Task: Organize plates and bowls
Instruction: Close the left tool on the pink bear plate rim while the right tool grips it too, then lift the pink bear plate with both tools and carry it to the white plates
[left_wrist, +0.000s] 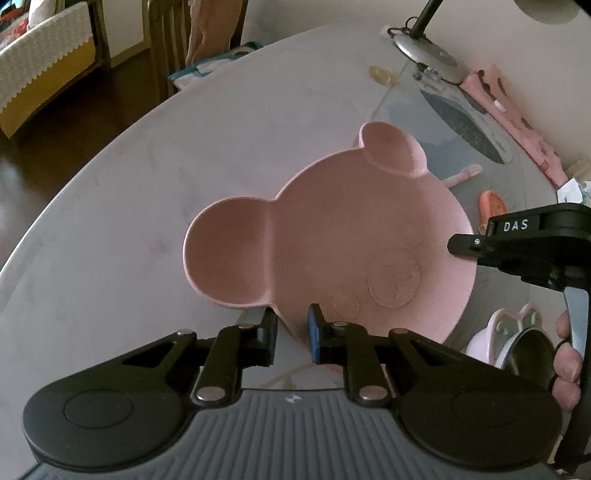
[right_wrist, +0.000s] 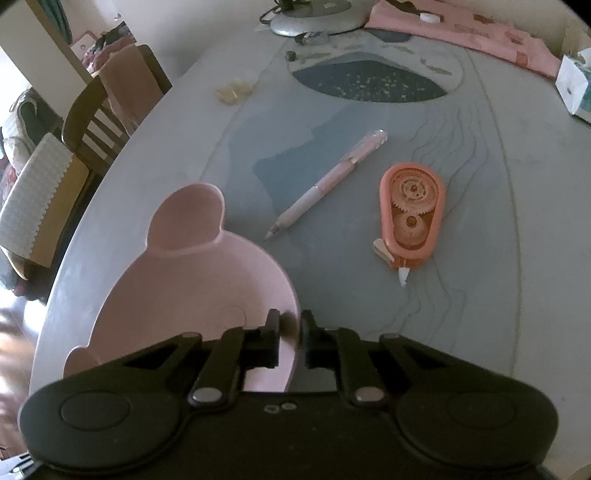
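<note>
1. Left gripper (left_wrist: 291, 334): jaws are drawn narrow and closed on the near rim of the pink plate (left_wrist: 332, 236); the rim is seen between the two pads in the left wrist view.
2. Right gripper (right_wrist: 290, 332): jaws are likewise drawn narrow and clamped across the plate's rim on its right side; the rim is seen passing between the pads. In the left wrist view its black body is seen reaching in to the plate's right edge, with the holder's fingers (left_wrist: 567, 363) wrapped on the handle.
3. The pink plate is shaped like an animal head with two round ears and is found near the table's (left_wrist: 129, 184) curved edge, gripped at two rim points.
4. Low at the right of the left wrist view, a pale pink bowl (left_wrist: 496, 332) is partly seen.
5. Beyond the plate, a pink pen (right_wrist: 328, 182) and an orange correction tape dispenser (right_wrist: 412, 214) are noted lying apart on the table mat.
6. Farthest off, a lamp base (right_wrist: 314, 18), a pink cloth (right_wrist: 469, 31) and a tissue box (right_wrist: 574, 86) are seen; a wooden chair (right_wrist: 107, 122) stands beside the table.
</note>
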